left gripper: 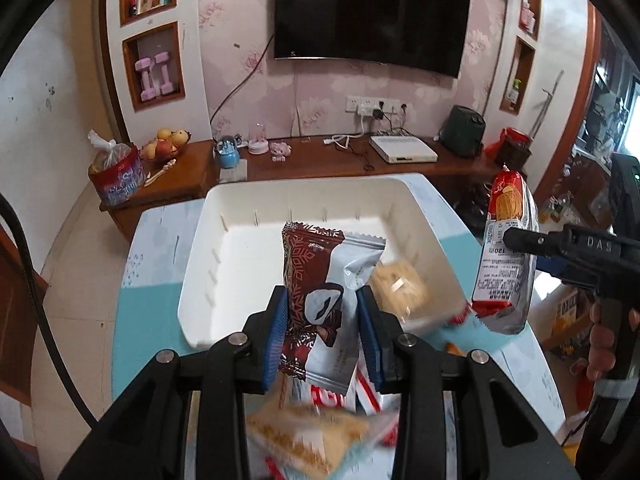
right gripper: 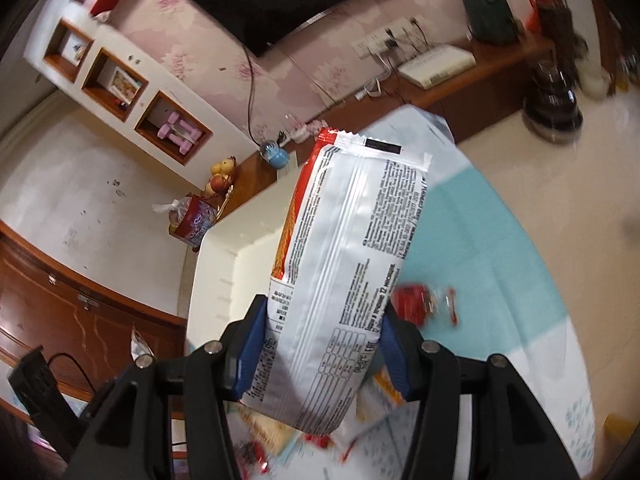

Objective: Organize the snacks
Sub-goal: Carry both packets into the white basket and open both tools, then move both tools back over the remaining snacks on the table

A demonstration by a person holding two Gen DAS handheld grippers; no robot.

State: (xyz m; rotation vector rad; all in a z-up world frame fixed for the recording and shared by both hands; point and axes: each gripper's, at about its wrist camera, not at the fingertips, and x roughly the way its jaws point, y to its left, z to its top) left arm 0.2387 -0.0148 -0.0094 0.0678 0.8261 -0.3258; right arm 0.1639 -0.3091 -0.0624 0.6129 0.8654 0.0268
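My left gripper is shut on a brown and silver snack packet, held upright in the air in front of the white bin. The bin holds one pale cracker packet at its near right. My right gripper is shut on a tall red and white biscuit pack, lifted over the table; that biscuit pack shows at the right of the left wrist view, level with the bin's right wall. Loose snacks lie blurred on the table beneath both grippers.
The table has a teal and white cloth, with a small red packet lying on it. Behind the bin a wooden TV bench carries a fruit bowl, a white box and cables. A hand holds the right gripper's handle.
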